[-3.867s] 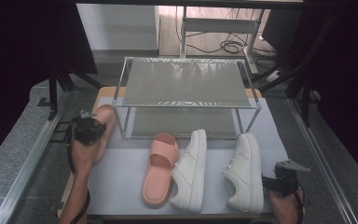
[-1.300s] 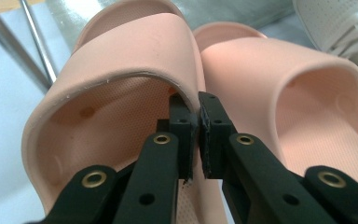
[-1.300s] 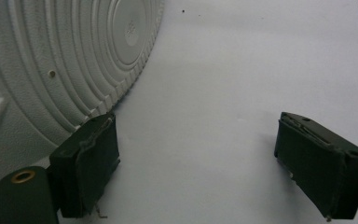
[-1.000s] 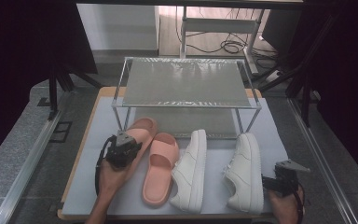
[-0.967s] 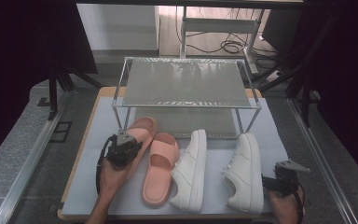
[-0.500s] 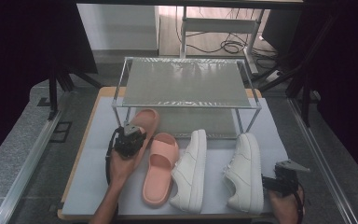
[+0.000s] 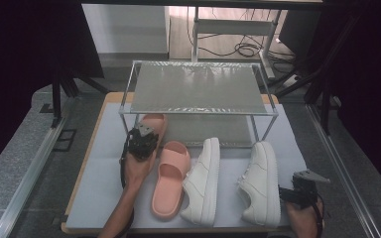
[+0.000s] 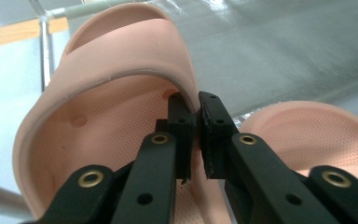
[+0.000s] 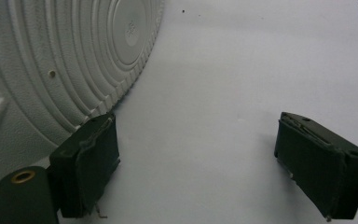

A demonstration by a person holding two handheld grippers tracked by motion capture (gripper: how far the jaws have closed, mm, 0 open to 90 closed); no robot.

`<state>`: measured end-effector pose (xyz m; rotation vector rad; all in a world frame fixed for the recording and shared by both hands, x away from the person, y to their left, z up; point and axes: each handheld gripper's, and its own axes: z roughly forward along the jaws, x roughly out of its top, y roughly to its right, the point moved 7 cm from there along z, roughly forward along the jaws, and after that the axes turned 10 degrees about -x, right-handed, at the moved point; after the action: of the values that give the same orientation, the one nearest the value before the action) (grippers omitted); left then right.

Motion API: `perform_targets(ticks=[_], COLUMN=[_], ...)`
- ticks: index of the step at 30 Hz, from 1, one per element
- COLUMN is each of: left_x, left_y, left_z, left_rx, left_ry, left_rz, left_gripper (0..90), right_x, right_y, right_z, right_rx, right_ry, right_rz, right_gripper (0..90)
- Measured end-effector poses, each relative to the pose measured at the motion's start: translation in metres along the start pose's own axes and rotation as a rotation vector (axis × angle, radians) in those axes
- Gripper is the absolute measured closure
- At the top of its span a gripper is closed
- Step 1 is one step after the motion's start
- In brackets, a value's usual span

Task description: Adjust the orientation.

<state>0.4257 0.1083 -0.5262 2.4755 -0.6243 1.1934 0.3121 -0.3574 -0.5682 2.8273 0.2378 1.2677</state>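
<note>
We see the left tool [image 7: 142, 139] clamped on the strap edge of a pink slide sandal [image 7: 150, 124]; in the left gripper view its jaws pinch the thin rim of that strap [image 8: 135, 51]. The log-free look: jaws have just eased slightly, rubber still between them. The held sandal sits at the front left leg of the wire shoe rack [image 7: 196, 89], toe tucked under the rack's lower shelf. Its mate, a second pink slide sandal [image 7: 169, 179], lies just in front of the rack, beside two white sneakers [image 7: 202, 181]. The right tool [image 7: 302, 191] rests released on the white table [image 7: 99, 168], front right of the rack, one jaw beside a sneaker sole [image 9: 51, 65].
</note>
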Motion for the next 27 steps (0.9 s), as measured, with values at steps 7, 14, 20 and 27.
perform_targets(ticks=[7, 14, 20, 27], left_x=[0.007, 0.005, -0.011, -0.034], left_y=[0.005, 0.004, -0.004, -0.004], left_z=[-0.014, -0.038, -0.068, -0.099], left_rx=[0.007, 0.002, -0.032, -0.06], left_ry=[0.021, 0.024, 0.027, 0.04], left_rz=[0.04, 0.046, -0.003, -0.021], left_gripper=[71.5, 66.5, 65.8, 72.8], right_x=[0.0, 0.0, 0.0, 0.0], right_y=[0.0, 0.0, 0.0, 0.0], right_z=[0.0, 0.0, 0.0, 0.0], right_rx=[0.0, 0.0, 0.0, -0.001], right_ry=[0.0, 0.0, 0.0, 0.0], right_rz=[0.0, 0.002, 0.002, 0.001], right_gripper=[13.8, 13.8, 13.8, 13.8])
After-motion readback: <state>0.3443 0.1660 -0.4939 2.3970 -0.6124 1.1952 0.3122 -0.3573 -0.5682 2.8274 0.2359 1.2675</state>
